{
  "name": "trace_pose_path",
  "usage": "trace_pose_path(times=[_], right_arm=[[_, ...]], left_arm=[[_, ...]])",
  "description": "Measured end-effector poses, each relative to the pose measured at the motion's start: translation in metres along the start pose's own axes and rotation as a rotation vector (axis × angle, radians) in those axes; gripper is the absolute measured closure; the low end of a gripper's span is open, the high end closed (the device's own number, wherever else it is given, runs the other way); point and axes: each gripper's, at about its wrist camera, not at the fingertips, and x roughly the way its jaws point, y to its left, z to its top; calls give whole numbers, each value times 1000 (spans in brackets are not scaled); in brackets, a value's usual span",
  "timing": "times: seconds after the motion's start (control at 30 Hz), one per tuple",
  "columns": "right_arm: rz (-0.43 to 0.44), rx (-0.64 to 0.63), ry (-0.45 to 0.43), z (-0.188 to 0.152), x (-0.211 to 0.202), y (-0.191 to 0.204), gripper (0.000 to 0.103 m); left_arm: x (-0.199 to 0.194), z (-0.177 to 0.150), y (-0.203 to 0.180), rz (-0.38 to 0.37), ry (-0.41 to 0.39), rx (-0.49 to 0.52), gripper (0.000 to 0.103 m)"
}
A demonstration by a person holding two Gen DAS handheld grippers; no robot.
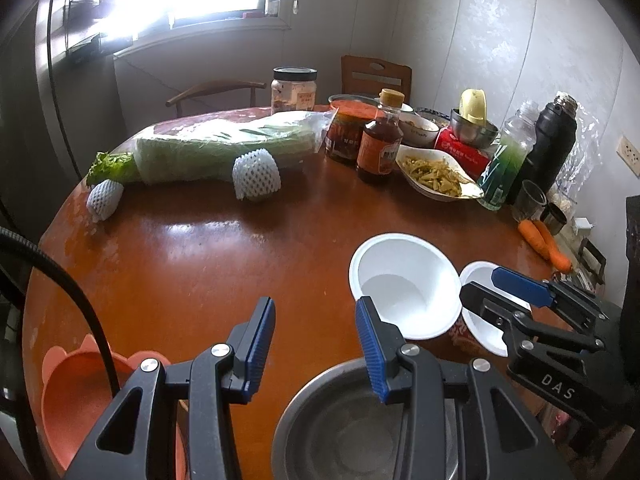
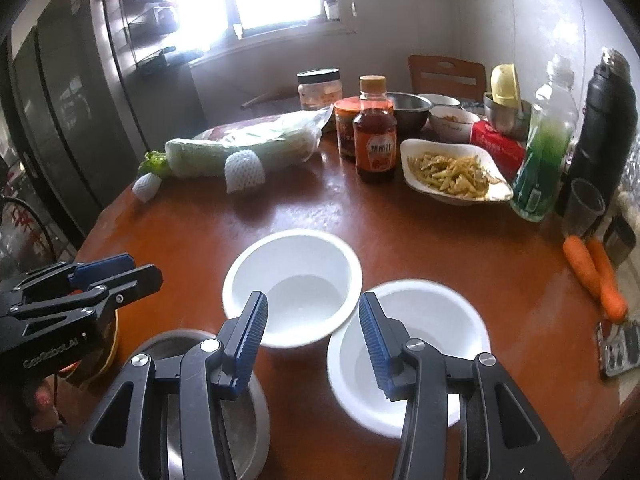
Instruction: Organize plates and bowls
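Two white paper bowls stand side by side on the brown round table (image 2: 420,240): one (image 2: 296,284) (image 1: 404,284) further in, the other (image 2: 408,356) (image 1: 480,312) near the right front. A steel bowl (image 1: 340,420) (image 2: 224,400) sits at the front edge, with an orange plate (image 1: 76,400) to its left. My left gripper (image 1: 316,344) (image 2: 146,268) hangs open above the steel bowl and holds nothing. My right gripper (image 2: 312,344) (image 1: 480,284) hovers open over the adjoining rims of the two white bowls without gripping either.
At the back are a bagged cabbage (image 1: 224,148), a sauce bottle (image 2: 374,140), jars, a white dish of shredded food (image 2: 452,176), a green bottle (image 2: 544,148) and a black flask (image 2: 604,128). Two carrots (image 2: 596,276) lie at the right edge. A chair (image 2: 444,72) stands behind.
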Motion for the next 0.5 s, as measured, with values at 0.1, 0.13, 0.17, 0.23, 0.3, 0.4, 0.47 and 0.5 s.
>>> trace_pose_path(times=[0.1,0.13,0.17,0.23,0.3,0.4,0.47,0.5], right_arm=[[-3,-9,4,8,5,-2,54],[-3,-13,6,10,6,-3,54],[-2,-15,7,12,8,-3,54],[-4,-23,13,16,12,-4,54],[-5,-29,20,20,17,-5,54],[-9,-36,32,23,24,-6,54],[-9,-36,41,24,29,-7,54],[-10,-36,47,25,33,-8,54]], left_arm=[[5,6,-3,-3,6,1,61],[7,7,-3,-5,10,2,61],[9,8,-4,-8,12,4,61],[12,10,-6,-13,20,8,61],[18,12,-9,-20,32,12,61],[28,15,-12,-30,51,15,61],[34,15,-13,-36,64,15,61],[37,16,-13,-40,71,14,61]])
